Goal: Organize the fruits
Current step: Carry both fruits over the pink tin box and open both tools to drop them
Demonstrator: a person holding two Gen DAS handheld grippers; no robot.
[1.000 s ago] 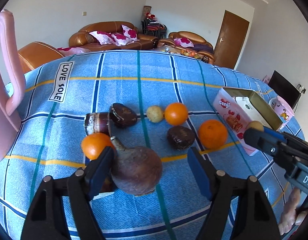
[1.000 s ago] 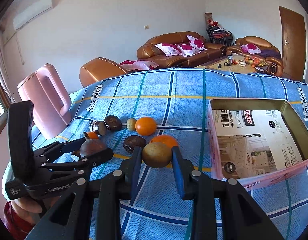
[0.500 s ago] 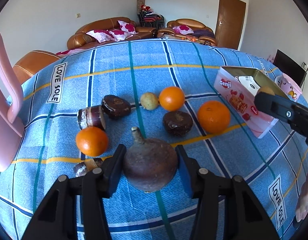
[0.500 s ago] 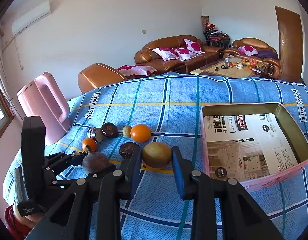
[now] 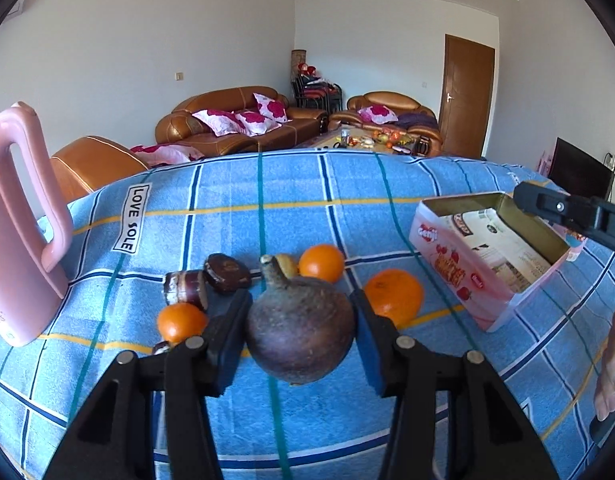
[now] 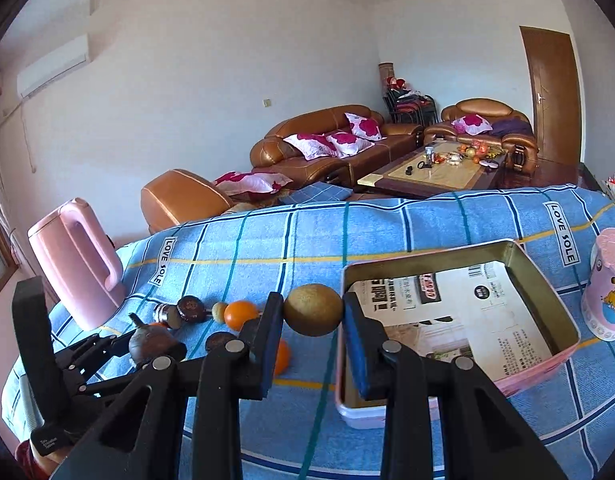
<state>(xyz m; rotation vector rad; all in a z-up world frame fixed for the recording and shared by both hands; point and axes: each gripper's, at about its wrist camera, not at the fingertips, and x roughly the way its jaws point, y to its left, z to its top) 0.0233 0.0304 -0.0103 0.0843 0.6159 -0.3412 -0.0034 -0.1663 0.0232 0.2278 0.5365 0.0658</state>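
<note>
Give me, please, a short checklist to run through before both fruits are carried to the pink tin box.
1. Left gripper clamped on the dark purple fruit: ok, both pads press its sides.
2. Right gripper clamped on the brownish-green fruit: ok, held between the pads.
3. Dark purple fruit clear of the blue checked cloth: ok, it appears lifted.
4. Pink tin box open and has room: ok, only printed paper lies inside.
5. Path to the box: ok for the right gripper, which is at the rim; cannot tell for the left.
6. Oranges left on the cloth: not ok, not yet sorted.
</note>
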